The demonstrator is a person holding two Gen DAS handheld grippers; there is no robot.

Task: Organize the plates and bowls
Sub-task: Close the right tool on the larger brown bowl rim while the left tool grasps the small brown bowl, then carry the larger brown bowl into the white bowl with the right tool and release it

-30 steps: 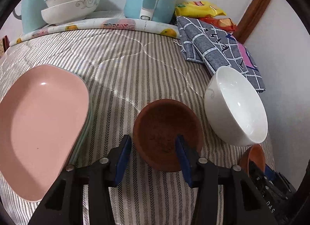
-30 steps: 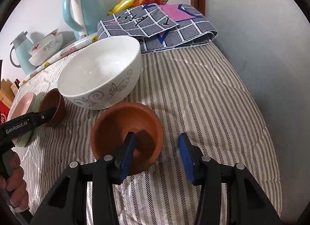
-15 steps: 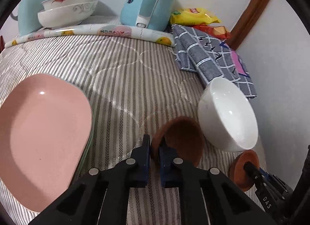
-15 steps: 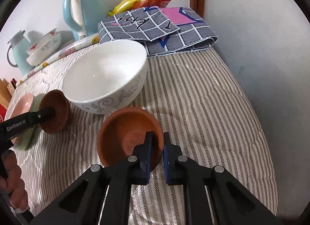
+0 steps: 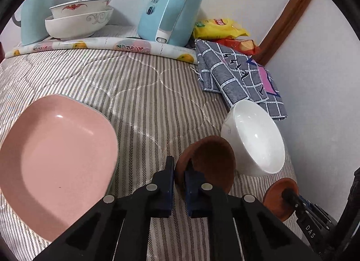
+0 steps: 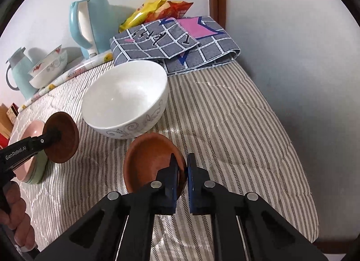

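Note:
My left gripper [image 5: 179, 166] is shut on the rim of a dark brown bowl [image 5: 209, 162], which hangs tilted just above the striped cloth. The same bowl [image 6: 61, 137] and the left gripper's tip show in the right wrist view. A lighter brown bowl [image 6: 148, 159] is pinched at its rim by my right gripper [image 6: 186, 166], also tilted and lifted; it appears again as a brown bowl [image 5: 280, 195] at the lower right of the left wrist view. A large white bowl [image 6: 126, 99] stands between the two. A pink plate [image 5: 56, 159] lies to the left on a green one.
At the back stand two stacked patterned bowls [image 5: 78, 20], a light blue kettle [image 5: 171, 9] and a blue jug [image 6: 18, 72]. A folded grey checked cloth [image 6: 177, 43] and snack bags [image 5: 220, 29] lie by the wall. A hand [image 6: 15, 216] holds the left gripper.
Both grippers closed from open onto the rims of their brown bowls, then raised them off the cloth, so each bowl now tilts on edge.

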